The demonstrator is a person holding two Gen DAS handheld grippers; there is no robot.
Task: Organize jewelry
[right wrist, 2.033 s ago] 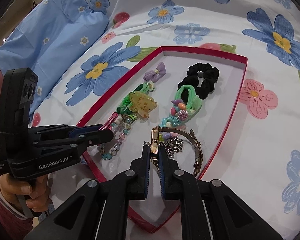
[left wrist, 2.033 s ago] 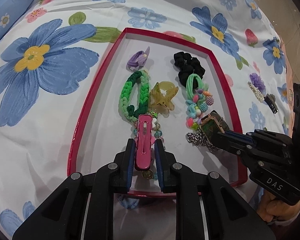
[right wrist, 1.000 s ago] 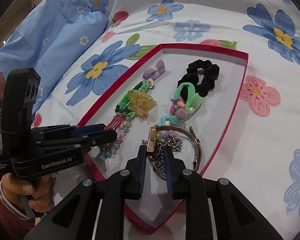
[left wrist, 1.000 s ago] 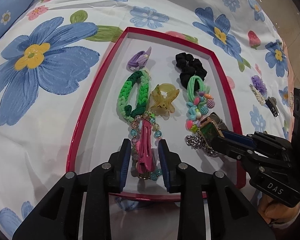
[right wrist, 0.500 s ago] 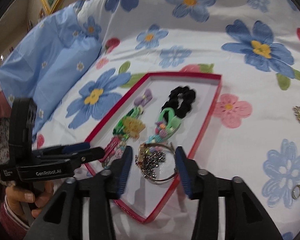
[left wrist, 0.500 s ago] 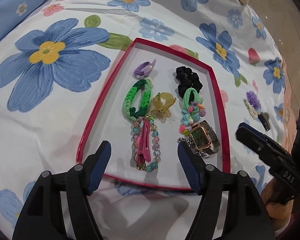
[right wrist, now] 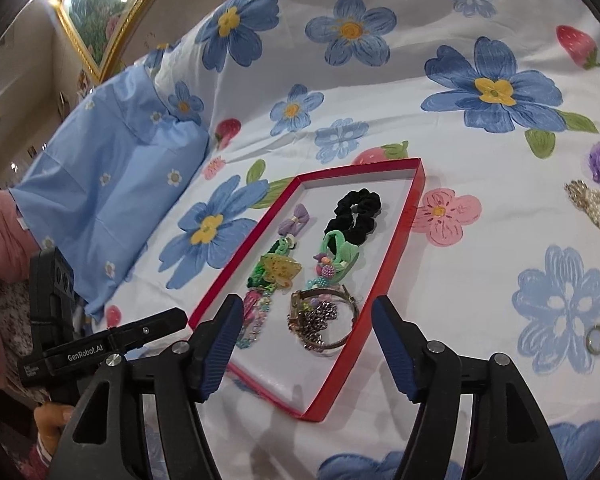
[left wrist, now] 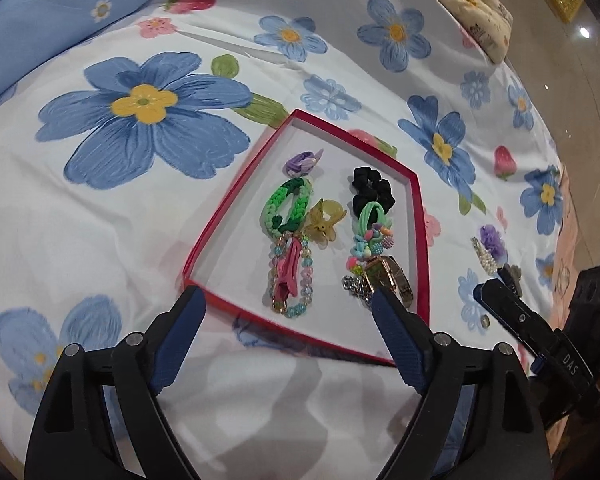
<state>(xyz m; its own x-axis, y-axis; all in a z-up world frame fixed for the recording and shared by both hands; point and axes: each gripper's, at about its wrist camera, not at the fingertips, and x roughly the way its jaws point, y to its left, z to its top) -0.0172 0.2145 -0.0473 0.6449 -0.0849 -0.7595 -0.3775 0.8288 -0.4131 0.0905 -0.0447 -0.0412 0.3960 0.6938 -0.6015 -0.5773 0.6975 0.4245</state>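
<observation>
Left gripper (left wrist: 286,308) and right gripper (right wrist: 302,322) hover over the near edge of the red tray (left wrist: 228,210) on the bed; both sets of jaws have just been opening, now wide and empty. Pink clip (left wrist: 288,270) and watch (left wrist: 386,276) lie inside. Right of the tray, the pearl clip (right wrist: 596,204) and ring (right wrist: 596,338) remain on soft bedding, where a jaw could press them in or snag cloth

One red tray (left wrist: 216,232); two scrunchies (left wrist: 370,190)

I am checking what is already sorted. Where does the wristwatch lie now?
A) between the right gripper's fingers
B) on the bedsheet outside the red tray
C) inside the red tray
C: the wristwatch rests inside the red tray, and the open right gripper holds nothing.
</observation>
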